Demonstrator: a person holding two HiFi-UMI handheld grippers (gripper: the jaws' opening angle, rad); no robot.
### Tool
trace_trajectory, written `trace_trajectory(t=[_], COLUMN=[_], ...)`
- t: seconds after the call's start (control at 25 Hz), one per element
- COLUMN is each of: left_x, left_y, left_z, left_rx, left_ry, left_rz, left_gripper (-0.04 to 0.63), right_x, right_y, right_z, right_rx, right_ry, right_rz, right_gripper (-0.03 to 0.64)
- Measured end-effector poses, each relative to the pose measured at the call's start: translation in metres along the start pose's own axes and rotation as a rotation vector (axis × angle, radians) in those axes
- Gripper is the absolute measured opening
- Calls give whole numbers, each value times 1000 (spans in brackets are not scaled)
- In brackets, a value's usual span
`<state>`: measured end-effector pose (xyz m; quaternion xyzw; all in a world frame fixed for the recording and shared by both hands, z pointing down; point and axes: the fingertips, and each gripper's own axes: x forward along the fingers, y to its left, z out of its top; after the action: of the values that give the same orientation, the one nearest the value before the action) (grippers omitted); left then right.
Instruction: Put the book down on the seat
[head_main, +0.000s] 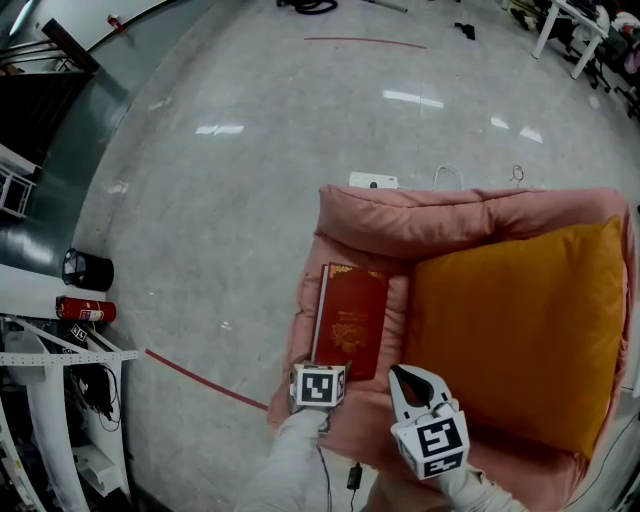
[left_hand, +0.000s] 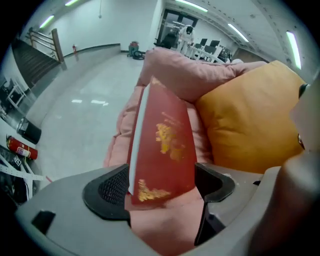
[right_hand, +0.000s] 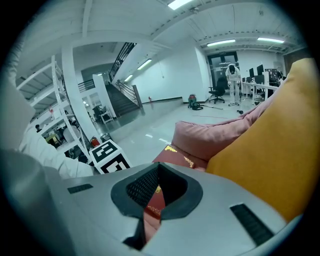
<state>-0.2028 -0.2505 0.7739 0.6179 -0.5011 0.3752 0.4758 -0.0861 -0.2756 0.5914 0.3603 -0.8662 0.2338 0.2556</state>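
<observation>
A dark red book (head_main: 350, 318) with gold print lies flat on the pink seat (head_main: 370, 225), to the left of an orange cushion (head_main: 520, 320). My left gripper (head_main: 330, 368) is at the book's near end. In the left gripper view the jaws of the left gripper (left_hand: 162, 175) stand wide, with the near end of the book (left_hand: 162, 145) between them and a gap on the right side. My right gripper (head_main: 400, 375) hovers beside it over the seat's front, shut on nothing. The right gripper view shows the right gripper (right_hand: 159, 167) shut, the book (right_hand: 172, 156) beyond it.
The seat stands on a glossy grey floor. At the left are a red fire extinguisher (head_main: 85, 310), a black bin (head_main: 88, 268) and white shelving (head_main: 60, 400). A red floor line (head_main: 205, 378) runs to the seat's front left. A white power strip (head_main: 372, 181) lies behind the seat.
</observation>
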Motion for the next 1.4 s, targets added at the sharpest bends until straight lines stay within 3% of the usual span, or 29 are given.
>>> trace_trajectory(t=[0.24, 0.44, 0.56, 0.76, 0.96, 1.4], left_x=[-47, -106, -144, -198, -239, -305], left_y=[-9, -27, -42, -77, -102, -122], left_z=[3, 5, 1, -13, -33, -77], left_rx=[-14, -32, -45, 1, 15, 28], left_ry=[-125, -283, -354, -456, -507, -601], left_rz=[-5, 2, -10, -61, -92, -60], left_gripper=[370, 119, 7, 6, 6, 6], right_x=[-12, -30, -46, -72, -100, -161], right_y=[19, 35, 48, 71, 93, 137], right_z=[3, 2, 1, -4, -3, -8], right_rx=[-38, -61, -74, -111, -143, -186], right_ry=[-5, -6, -6, -6, -14, -44], right_rz=[24, 38, 51, 87, 120, 168], right_gripper=[5, 5, 5, 5, 5, 5])
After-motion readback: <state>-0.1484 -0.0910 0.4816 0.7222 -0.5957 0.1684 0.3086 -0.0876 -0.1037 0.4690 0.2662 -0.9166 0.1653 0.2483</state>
